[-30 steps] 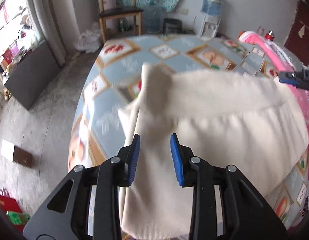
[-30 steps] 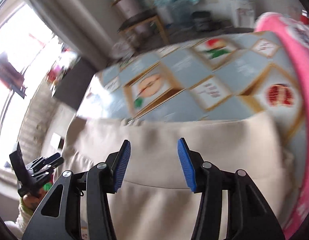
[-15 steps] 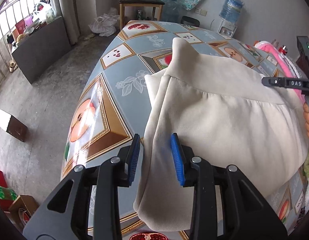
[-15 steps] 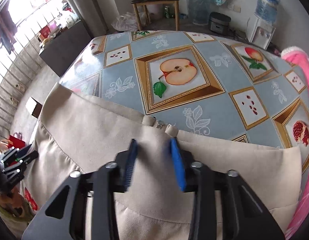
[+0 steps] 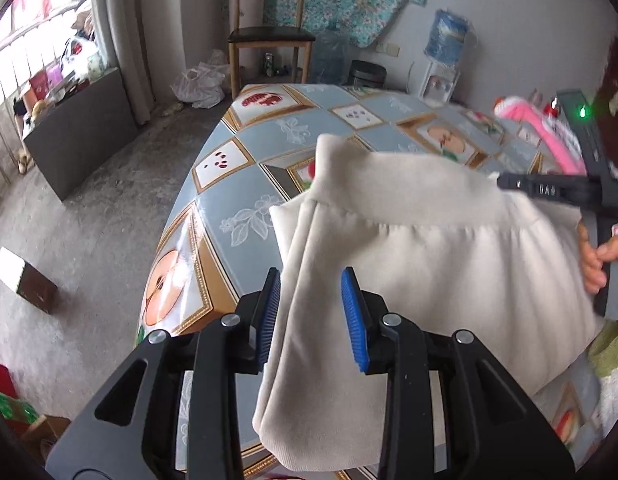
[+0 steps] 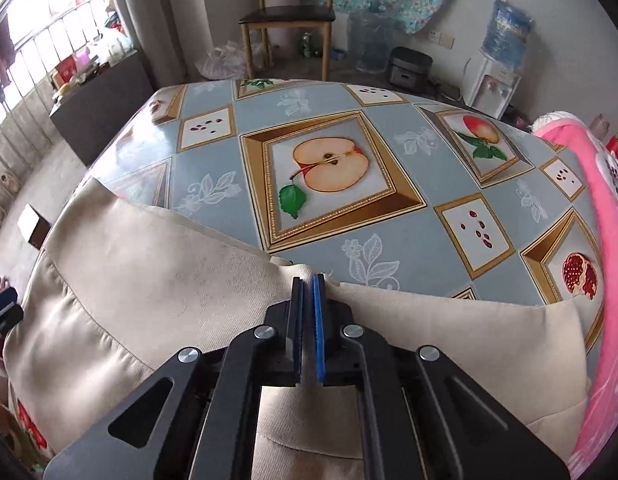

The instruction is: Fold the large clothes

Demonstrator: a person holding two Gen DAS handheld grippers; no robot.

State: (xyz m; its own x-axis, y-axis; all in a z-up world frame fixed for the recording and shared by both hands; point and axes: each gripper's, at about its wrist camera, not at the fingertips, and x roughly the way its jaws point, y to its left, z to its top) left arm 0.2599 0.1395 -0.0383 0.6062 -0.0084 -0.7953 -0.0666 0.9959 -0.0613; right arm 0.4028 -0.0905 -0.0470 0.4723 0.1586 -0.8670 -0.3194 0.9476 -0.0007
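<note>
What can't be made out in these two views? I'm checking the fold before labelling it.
- Cream garment: its kind and full outline; the left wrist view's lower edge and the left gripper cut it off.
- Waistband edge under the right gripper: hidden by the shut fingers.
- Pink cloth: cut off by the right wrist view's right edge.
- Table under the garment: covered.
</note>
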